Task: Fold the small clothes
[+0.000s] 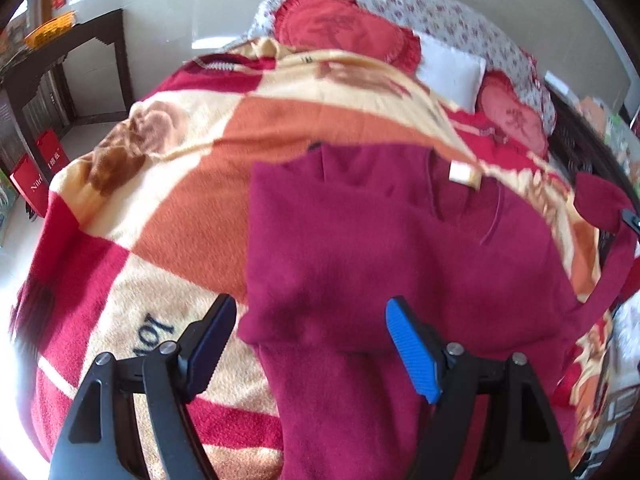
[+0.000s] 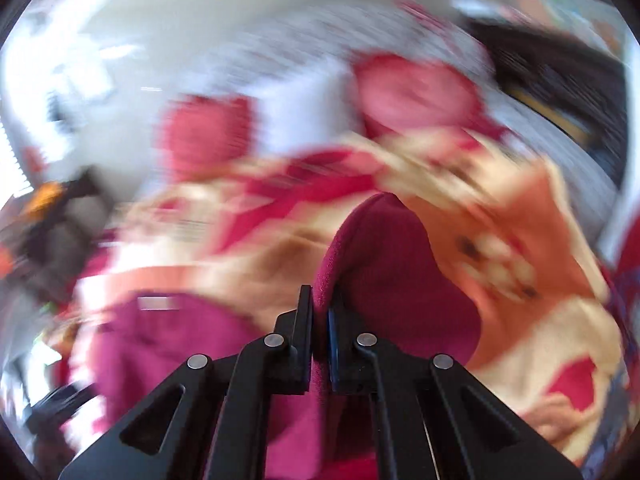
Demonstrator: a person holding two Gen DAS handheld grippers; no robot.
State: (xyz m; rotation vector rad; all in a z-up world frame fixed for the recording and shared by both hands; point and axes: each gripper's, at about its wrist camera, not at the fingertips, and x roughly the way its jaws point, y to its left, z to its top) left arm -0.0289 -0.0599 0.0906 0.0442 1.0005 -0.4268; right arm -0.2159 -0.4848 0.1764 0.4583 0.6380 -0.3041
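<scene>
A dark magenta knit sweater (image 1: 380, 248) lies on a red, orange and cream checked blanket (image 1: 168, 208) on a bed, its left sleeve folded across the body, a white label at the neck. My left gripper (image 1: 308, 340) is open and empty, its fingers hovering over the sweater's lower left edge. My right gripper (image 2: 320, 312) is shut on a fold of the sweater's sleeve (image 2: 384, 264), lifted above the blanket; this view is heavily motion-blurred. The right gripper's tip shows at the far right edge of the left wrist view (image 1: 632, 220), holding the cuff.
Red round cushions (image 1: 340, 28) and a white pillow (image 1: 448, 72) lie at the bed's head. A dark wooden table (image 1: 72, 64) and red bags (image 1: 36, 176) stand left of the bed. The bed edge drops off at the left.
</scene>
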